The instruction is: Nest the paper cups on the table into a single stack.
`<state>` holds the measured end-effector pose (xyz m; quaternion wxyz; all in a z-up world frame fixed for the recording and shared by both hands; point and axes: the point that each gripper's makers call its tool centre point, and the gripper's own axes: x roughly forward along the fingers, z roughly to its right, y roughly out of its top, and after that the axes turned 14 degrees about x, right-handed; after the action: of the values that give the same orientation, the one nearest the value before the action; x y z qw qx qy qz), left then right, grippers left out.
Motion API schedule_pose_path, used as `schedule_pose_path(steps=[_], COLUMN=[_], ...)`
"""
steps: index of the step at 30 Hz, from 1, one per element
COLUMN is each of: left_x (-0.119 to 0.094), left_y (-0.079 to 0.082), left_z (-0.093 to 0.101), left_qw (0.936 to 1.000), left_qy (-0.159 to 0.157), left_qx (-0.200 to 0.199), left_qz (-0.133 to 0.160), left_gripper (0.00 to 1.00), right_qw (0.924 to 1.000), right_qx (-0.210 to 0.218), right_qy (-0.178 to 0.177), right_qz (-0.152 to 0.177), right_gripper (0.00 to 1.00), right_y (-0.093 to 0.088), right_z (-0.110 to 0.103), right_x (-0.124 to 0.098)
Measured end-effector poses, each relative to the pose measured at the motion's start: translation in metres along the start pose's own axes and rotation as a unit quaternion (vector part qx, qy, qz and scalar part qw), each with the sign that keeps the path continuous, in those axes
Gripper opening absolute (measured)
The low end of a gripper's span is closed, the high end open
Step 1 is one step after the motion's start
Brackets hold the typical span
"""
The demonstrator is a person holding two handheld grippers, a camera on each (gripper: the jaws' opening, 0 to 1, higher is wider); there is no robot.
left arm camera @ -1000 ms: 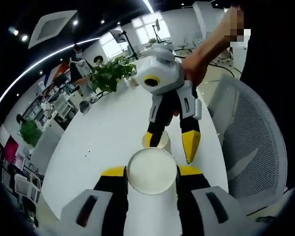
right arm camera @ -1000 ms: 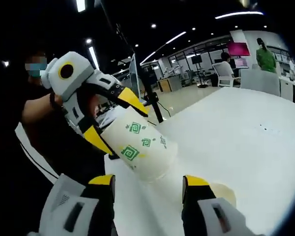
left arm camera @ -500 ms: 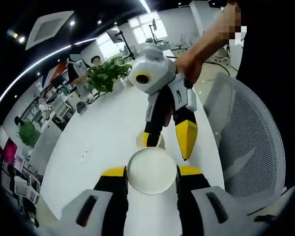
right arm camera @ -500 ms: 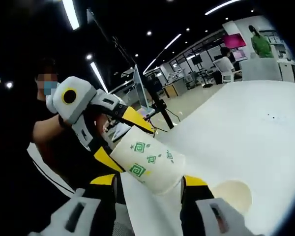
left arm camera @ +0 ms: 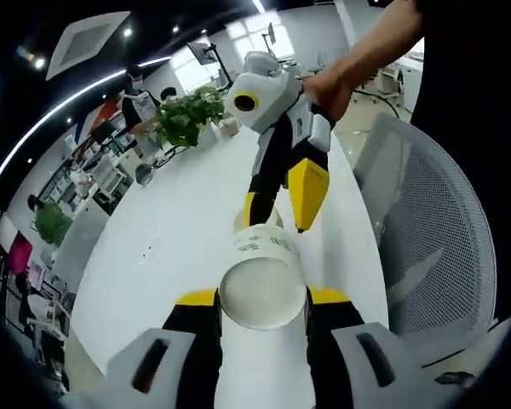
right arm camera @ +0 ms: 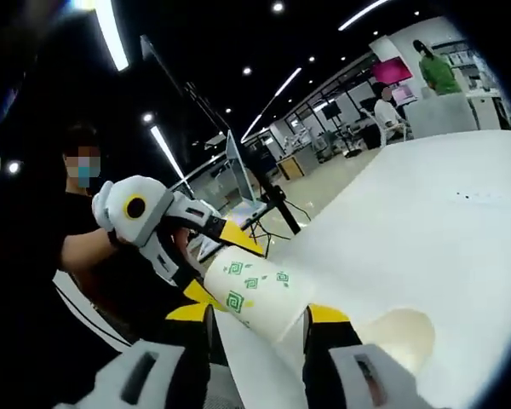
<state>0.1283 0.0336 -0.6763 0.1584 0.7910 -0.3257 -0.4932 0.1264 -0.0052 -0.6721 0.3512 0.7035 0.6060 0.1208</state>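
Note:
My left gripper (left arm camera: 262, 298) is shut on a white paper cup with green square prints (left arm camera: 264, 256), its round end facing that camera. In the right gripper view the same cup (right arm camera: 260, 285) lies sideways in the left gripper (right arm camera: 226, 268). Its free end sits low between the jaws of my right gripper (right arm camera: 255, 317), which stand apart on either side; I cannot tell if they touch it. A second cup (right arm camera: 400, 334) stands mouth up on the white table (right arm camera: 443, 221), just right of the right jaw. From the left gripper view that cup (left arm camera: 268, 223) sits under the right gripper (left arm camera: 279, 209).
A grey mesh office chair (left arm camera: 434, 221) stands against the table's right edge. A potted plant (left arm camera: 183, 119) sits at the far end of the table (left arm camera: 179, 239). The person's hand (left arm camera: 328, 85) holds the right gripper. Desks and people fill the office behind.
The two grippers have come closer together. The printed cup's free end now lies between the right gripper's jaws, which stand a little narrower than before.

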Motion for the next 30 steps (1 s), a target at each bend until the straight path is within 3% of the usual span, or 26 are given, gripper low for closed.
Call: schedule_pose_path(steps=[8, 13, 22, 30], left_x=[0.005, 0.009, 0.020, 0.026], left_y=[-0.012, -0.009, 0.001, -0.003], left_z=[0.010, 0.013, 0.014, 0.017], left_qw=[0.9999, 0.9998, 0.9998, 0.9998], left_qy=[-0.002, -0.001, -0.005, -0.010], left_qx=[-0.010, -0.017, -0.015, -0.017], left_qz=[-0.007, 0.004, 0.012, 0.007], left_gripper=[0.36, 0.36, 0.35, 0.35], right_qw=[0.9997, 0.9985, 0.9990, 0.9993], right_qx=[0.024, 0.043, 0.034, 0.033], right_qy=[0.001, 0.020, 0.026, 0.015], right_qz=[0.010, 0.026, 0.015, 0.000], right_gripper=[0.30, 0.25, 0.25, 0.25], right_y=[0.001, 0.005, 0.003, -0.002], right_z=[-0.001, -0.009, -0.016, -0.015], right_x=[-0.001, 0.002, 0.016, 0.021])
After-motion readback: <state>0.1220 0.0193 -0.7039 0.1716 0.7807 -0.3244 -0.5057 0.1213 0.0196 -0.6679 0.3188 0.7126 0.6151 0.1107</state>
